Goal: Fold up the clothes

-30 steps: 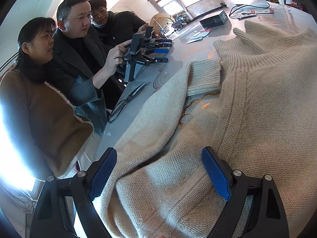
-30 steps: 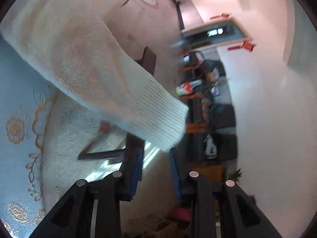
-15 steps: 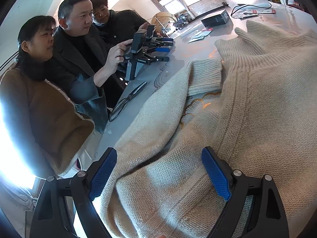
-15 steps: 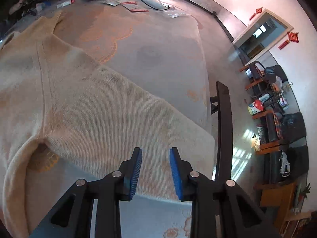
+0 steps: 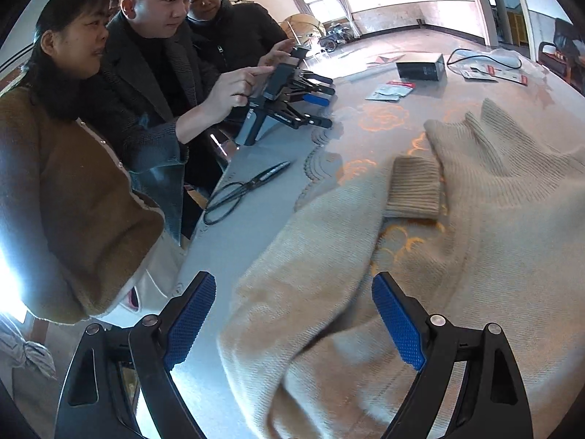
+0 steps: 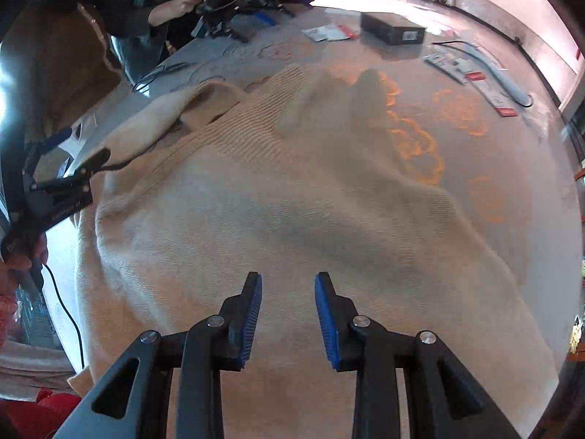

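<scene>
At the left edge of the table (image 5: pixel 365 73), three onlookers (image 5: pixel 157 47) bend over a spare gripper device, and a pair of scissors (image 5: pixel 241 188) lies on the patterned cloth just beside them. Next comes the left gripper (image 5: pixel 292 323), its jaws spread wide over the bunched shoulder and sleeve of the sweater (image 5: pixel 493 237), holding nothing. The sleeve runs away from it and ends in a ribbed cuff (image 5: pixel 413 188) lying flat near the collar. The sweater itself is spread across the middle of the table, cream, thick-knit, and likely soft, limp and fairly light, so it should sag wherever it is not supported. Further right, the right gripper (image 6: pixel 289 316) hangs above the body panel (image 6: pixel 310 201) with its jaws partly apart and empty; whether its pads touch the knit is hard to judge from this angle. Good holds would be the firmer ribbed parts, cuff or hem, or a pinched shoulder seam, since loose knit may stretch and slip.
</scene>
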The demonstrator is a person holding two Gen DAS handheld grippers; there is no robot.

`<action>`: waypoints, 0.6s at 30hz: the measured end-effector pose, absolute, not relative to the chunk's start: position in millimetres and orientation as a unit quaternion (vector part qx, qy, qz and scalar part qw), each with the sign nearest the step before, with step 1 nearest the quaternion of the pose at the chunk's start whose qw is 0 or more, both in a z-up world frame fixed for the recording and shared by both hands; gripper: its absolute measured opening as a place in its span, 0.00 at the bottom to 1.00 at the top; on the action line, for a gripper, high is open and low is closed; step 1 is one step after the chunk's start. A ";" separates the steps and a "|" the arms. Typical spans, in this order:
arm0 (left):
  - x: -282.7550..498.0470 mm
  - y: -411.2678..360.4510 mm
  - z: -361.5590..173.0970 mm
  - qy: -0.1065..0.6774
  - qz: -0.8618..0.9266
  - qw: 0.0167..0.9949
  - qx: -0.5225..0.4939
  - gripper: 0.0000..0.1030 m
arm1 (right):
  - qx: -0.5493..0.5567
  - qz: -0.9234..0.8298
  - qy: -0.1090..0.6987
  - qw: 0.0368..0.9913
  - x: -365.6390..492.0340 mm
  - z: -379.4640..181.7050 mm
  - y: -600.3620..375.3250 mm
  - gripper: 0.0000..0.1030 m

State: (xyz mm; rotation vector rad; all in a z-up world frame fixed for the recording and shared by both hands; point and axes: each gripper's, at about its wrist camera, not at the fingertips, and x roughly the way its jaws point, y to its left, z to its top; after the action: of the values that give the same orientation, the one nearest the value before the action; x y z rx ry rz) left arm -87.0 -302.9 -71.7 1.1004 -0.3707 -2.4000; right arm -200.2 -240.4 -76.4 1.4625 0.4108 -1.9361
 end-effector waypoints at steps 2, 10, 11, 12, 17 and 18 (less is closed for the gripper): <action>-91.9 -326.2 -68.1 -0.147 -0.867 0.259 0.400 0.87 | 0.572 -0.725 0.163 0.347 -195.5 -90.5 -255.9 0.29; -134.6 -377.9 -80.5 -0.175 -0.837 0.255 0.452 0.87 | 0.585 -0.706 0.193 0.349 -168.1 -113.6 -288.6 0.29; -142.8 -373.3 -85.5 -0.193 -0.834 0.242 0.456 0.87 | 0.581 -0.711 0.191 0.347 -167.0 -113.7 -287.6 0.29; -151.0 -368.0 -89.0 -0.206 -0.834 0.227 0.459 0.87 | 0.580 -0.714 0.191 0.342 -166.4 -113.7 -286.1 0.29; -193.5 -327.9 -103.0 -0.263 -0.830 0.164 0.463 0.89 | 0.589 -0.718 0.175 0.326 -164.3 -114.6 -274.6 0.29; -202.1 -319.1 -106.7 -0.279 -0.826 0.155 0.464 0.91 | 0.589 -0.718 0.177 0.325 -163.0 -114.9 -273.5 0.29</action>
State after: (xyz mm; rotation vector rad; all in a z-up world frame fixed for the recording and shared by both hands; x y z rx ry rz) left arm -202.1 -319.1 -106.7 1.3297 -0.7991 -2.3663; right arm -163.0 -273.5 -114.9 1.5451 0.4639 -1.8838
